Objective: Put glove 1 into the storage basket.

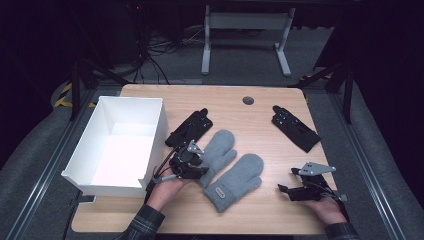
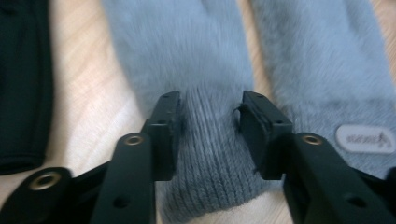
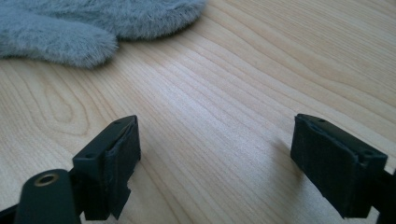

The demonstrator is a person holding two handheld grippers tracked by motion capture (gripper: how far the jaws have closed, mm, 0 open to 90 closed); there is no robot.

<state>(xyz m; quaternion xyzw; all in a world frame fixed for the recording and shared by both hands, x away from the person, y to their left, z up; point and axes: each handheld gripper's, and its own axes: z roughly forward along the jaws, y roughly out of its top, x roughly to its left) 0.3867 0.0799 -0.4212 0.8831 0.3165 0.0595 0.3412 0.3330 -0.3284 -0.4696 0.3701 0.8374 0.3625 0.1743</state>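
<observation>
Unreadable logo patch on grey mitten

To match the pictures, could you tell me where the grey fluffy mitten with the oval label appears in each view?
High view: grey fluffy mitten, lower centre, right of its twin.
Left gripper view: right side, label showing.
Right gripper view: top left, probably it.
Shared landmark: pale wooden tabletop.

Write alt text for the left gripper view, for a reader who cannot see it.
The left gripper has its two black jaws on either side of the ribbed cuff of a grey mitten lying on a wooden table. A second grey mitten with a small label lies beside it, and a black glove sits at the left edge.
</observation>
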